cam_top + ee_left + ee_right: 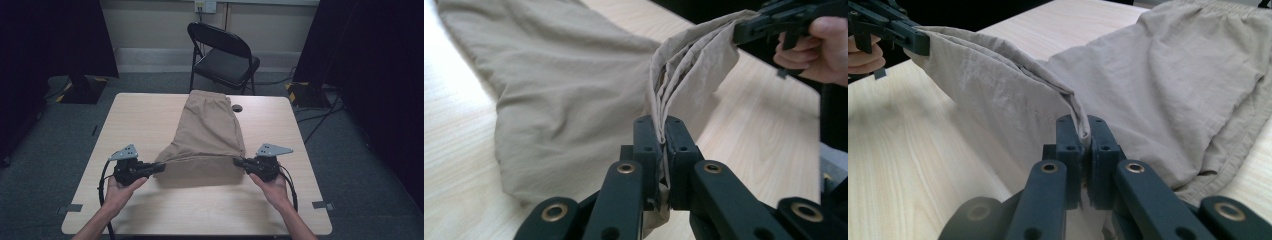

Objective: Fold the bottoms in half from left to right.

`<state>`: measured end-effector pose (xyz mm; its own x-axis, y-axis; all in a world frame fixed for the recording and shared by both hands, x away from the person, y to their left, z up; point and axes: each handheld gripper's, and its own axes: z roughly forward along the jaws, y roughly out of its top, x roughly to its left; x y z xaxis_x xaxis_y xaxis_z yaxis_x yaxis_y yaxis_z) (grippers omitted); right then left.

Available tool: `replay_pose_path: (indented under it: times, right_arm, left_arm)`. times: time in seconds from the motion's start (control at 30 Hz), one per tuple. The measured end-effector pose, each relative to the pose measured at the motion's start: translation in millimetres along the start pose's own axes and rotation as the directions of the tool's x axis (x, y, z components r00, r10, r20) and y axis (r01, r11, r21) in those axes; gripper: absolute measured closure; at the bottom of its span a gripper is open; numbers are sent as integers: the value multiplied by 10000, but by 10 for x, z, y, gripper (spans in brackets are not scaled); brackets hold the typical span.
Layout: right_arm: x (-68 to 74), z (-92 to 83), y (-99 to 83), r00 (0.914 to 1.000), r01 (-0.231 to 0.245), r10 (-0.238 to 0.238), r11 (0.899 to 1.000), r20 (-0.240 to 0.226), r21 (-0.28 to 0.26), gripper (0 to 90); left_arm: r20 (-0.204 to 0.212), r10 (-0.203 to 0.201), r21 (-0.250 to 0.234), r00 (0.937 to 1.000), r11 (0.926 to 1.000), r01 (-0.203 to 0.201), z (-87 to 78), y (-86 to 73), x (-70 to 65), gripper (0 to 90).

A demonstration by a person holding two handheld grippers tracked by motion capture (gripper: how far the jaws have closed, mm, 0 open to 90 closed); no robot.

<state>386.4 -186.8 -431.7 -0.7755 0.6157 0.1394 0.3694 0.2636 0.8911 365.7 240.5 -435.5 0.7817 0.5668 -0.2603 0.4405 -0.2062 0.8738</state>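
The high view takes in the whole pair of tan cotton shorts (210, 132) lying along the middle of the pale wooden table (145, 120), waistband at the far edge near a black folding chair (222, 52), near hem lifted. My gripper views add that the hem is several bunched layers. My left tool (160, 167) and right tool (237, 161) are each clamped tight on one hem corner, the edge stretched between them.

A black folding chair (222, 55) stands beyond the far edge of the wooden table (145, 115), with cables (320, 117) on the grey floor right of it.
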Motion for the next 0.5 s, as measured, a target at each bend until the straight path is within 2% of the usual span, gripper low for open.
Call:
replay_pose_path:
  times: [0.13, 0.33, 0.5]
  right_arm:
    - [22, -34, 39, 10000, 77, -78, 9999, -43, -135, 864]
    - [51, -69, 70, 9999, 107, -109, 9997, -86, -229, 864]
    - [88, -150, 162, 9997, 233, -238, 9985, -92, -490, 864]
  left_arm:
    - [-20, 215, 49, 9998, 9998, -215, -26, 15, -25, 863]
    - [-23, 301, -181, 9995, 9994, -301, -63, 48, -44, 863]
    - [232, 254, -522, 9994, 9983, -242, -109, 90, -59, 862]
